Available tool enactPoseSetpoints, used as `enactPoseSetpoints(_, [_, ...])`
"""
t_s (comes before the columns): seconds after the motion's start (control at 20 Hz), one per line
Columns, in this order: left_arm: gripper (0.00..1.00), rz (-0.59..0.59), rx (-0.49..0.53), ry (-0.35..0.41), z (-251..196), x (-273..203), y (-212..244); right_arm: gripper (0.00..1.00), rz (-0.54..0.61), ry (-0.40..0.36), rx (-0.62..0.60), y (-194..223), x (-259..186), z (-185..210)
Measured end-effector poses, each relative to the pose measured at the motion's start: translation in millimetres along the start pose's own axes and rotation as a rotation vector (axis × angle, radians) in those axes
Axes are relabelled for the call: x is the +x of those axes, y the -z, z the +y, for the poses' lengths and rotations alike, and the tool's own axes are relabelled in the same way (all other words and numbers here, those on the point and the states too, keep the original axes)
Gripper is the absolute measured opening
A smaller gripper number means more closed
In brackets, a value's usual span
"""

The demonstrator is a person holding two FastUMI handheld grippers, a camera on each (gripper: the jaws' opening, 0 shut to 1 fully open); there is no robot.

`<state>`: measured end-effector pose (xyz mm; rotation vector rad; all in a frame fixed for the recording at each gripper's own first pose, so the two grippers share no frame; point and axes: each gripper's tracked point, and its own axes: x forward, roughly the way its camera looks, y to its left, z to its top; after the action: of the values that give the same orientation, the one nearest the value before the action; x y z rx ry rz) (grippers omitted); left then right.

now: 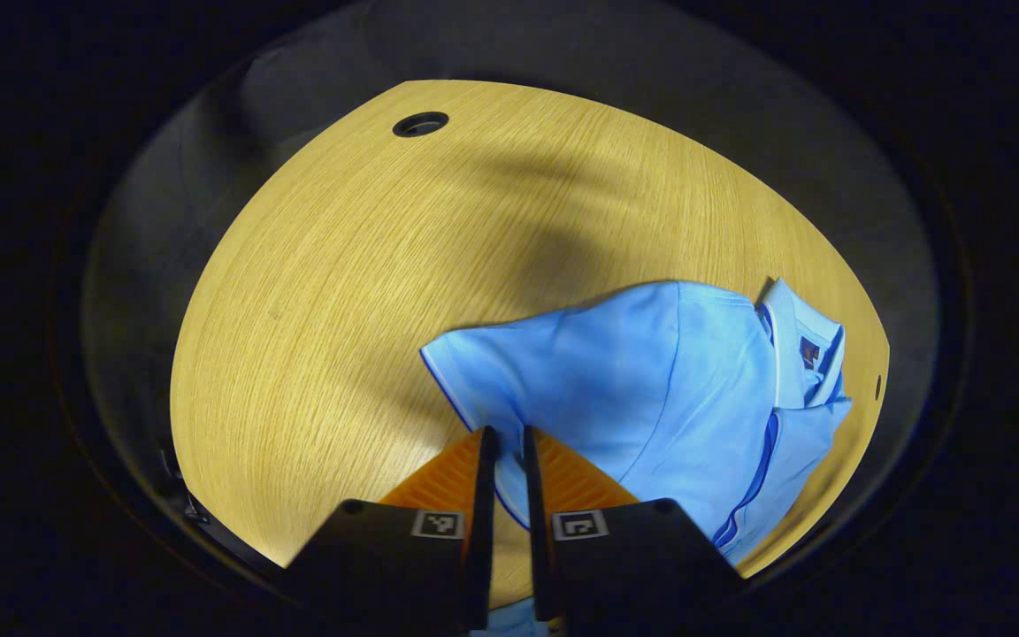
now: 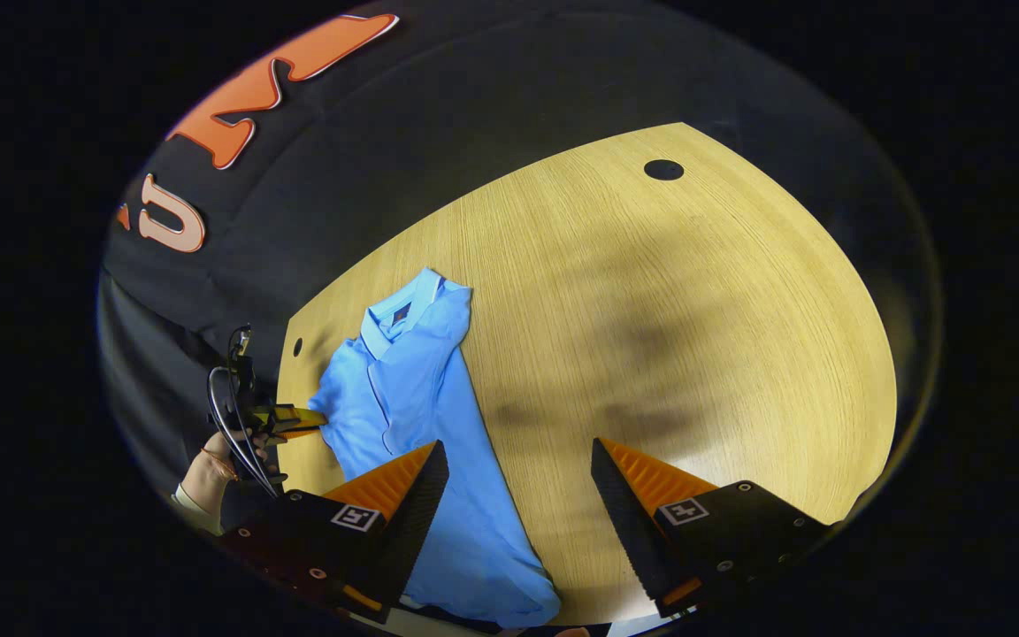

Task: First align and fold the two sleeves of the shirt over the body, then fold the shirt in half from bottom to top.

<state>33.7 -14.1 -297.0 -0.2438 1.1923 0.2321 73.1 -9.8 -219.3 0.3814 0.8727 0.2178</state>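
A light blue polo shirt [image 1: 651, 389] lies on the wooden table [image 1: 341, 265], collar [image 1: 792, 345] toward the right of the left gripper view. My left gripper [image 1: 508, 435] is shut on the hem of a short sleeve [image 1: 492, 372], with fabric running between its fingers. In the right gripper view the shirt [image 2: 403, 389] lies narrow and long at the left, with its collar [image 2: 399, 310] at the far end. My right gripper [image 2: 518, 482] stands open above the table, its left finger [image 2: 417, 491] over the shirt's edge. The left gripper [image 2: 288, 420] shows at the shirt's left side, held by a hand [image 2: 209, 473].
A round cable hole [image 1: 420, 124] sits in the table near its far edge, seen as well as the hole [image 2: 663, 169] in the right gripper view. A smaller hole [image 2: 297, 347] lies near the collar. Bare wood [image 2: 695, 336] stretches to the right of the shirt. Black cloth walls surround the table.
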Motion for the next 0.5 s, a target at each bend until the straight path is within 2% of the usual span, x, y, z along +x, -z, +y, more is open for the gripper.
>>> enactPoseSetpoints(0.05, [0.16, 0.006, 0.020, 0.003, 0.1, -1.5, 1.1, 0.98, -0.004, 0.000, 0.000, 1.3, -0.4, -1.3])
enactPoseSetpoints(0.35, [0.16, -0.067, 0.136, 0.014, -8.6, -34.4, -14.3, 0.98, -0.030, -0.001, -0.009, 0.9, -5.3, 0.1])
enactPoseSetpoints(0.5, [0.15, -0.112, 0.203, 0.048, -27.2, -65.3, -18.9, 0.98, -0.047, -0.003, -0.009, 0.9, -11.7, 1.1])
